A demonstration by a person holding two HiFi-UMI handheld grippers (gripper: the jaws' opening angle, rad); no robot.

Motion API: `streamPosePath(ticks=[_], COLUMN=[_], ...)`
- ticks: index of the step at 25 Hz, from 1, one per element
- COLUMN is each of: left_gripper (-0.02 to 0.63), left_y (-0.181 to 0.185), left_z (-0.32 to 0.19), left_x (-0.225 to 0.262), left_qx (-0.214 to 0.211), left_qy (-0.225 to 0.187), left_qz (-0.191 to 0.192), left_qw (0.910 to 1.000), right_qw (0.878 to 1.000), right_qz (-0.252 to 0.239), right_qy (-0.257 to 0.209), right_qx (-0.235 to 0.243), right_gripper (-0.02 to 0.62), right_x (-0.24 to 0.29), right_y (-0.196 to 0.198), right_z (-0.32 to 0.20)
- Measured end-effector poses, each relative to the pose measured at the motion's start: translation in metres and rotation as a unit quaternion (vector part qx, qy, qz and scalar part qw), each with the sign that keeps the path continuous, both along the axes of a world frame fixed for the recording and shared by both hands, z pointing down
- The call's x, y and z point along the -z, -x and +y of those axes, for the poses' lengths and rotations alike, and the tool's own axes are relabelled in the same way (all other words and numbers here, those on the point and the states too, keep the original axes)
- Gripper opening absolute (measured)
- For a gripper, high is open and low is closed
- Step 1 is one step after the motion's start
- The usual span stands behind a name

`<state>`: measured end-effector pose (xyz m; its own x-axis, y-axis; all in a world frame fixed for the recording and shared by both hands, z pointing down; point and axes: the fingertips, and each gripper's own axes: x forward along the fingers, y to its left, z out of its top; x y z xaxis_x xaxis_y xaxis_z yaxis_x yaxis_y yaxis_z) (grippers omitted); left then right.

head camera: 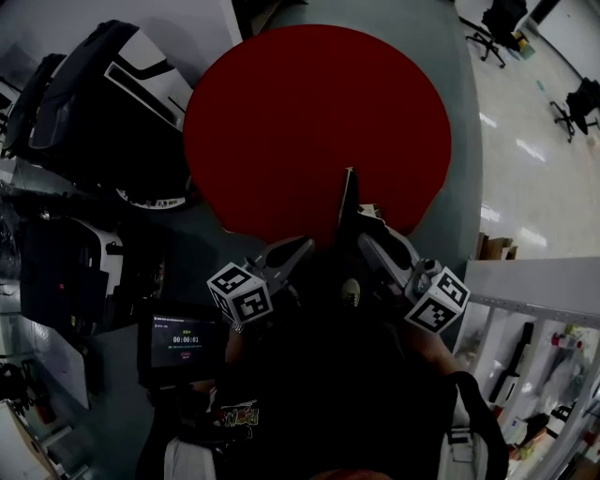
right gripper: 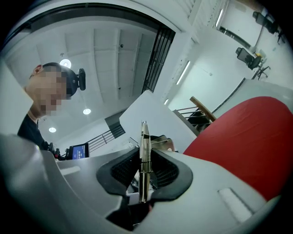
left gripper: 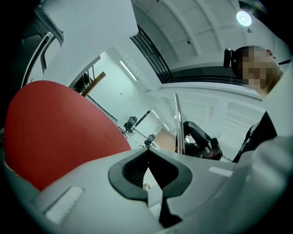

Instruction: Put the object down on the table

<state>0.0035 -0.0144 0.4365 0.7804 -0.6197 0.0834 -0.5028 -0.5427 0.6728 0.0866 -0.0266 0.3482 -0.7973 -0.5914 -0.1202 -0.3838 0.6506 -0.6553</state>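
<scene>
A thin flat metal tool with a small spring (right gripper: 144, 153) stands upright between the pads of my right gripper (right gripper: 144, 171), which is shut on it. In the head view the tool (head camera: 347, 199) sticks up over the near edge of the round red table (head camera: 309, 112), held by the right gripper (head camera: 364, 234). My left gripper (head camera: 302, 247) hovers just left of it, above the table's near rim, with nothing in it. In the left gripper view its jaws (left gripper: 147, 157) meet at the tips. There the tool (left gripper: 177, 123) shows as a bright strip beside the red table (left gripper: 55, 132).
Dark chairs and a bag (head camera: 89, 103) crowd the floor left of the table. A small lit screen (head camera: 183, 339) sits low on the left. Office chairs (head camera: 497, 23) stand far back on the right, and a white shelf (head camera: 530, 281) lies to the right.
</scene>
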Motion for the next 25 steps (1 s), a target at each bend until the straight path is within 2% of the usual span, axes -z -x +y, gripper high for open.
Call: streamPosePath(ticks=[4, 8, 10, 17, 22, 25], left_gripper=[0.011, 0.011, 0.011, 0.011, 0.011, 0.011], left_y=[0.020, 0.043, 0.059, 0.079, 0.073, 0.075], left_z=[0.005, 0.008, 0.004, -0.017, -0.044, -0.058], left_x=[-0.001, -0.007, -0.011, -0.019, -0.010, -0.007], left_qx=[-0.003, -0.006, 0.000, 0.048, 0.091, 0.130], left_qy=[0.001, -0.003, 0.003, 0.011, 0.001, 0.002], left_qz=[0.003, -0.008, -0.011, -0.006, -0.023, -0.036], left_qw=[1.0000, 0.9999, 0.9999, 0.9988, 0.9956, 0.9909], right_qw=[0.999, 0.996, 0.994, 0.990, 0.992, 0.978], right_qz=[0.012, -0.034, -0.061, -0.092, -0.046, -0.001], right_qy=[-0.004, -0.007, -0.004, 0.051, 0.093, 0.189], right_qx=[-0.050, -0.086, -0.091, -0.094, -0.073, -0.088], right_gripper=[0.089, 0.089, 0.087, 0.089, 0.088, 0.088], right_x=[-0.009, -0.009, -0.007, -0.042, -0.108, -0.183], right_y=[-0.005, -0.007, 0.000, -0.006, -0.014, -0.030], right_z=[-0.027, -0.054, -0.070, -0.141, -0.221, -0.272])
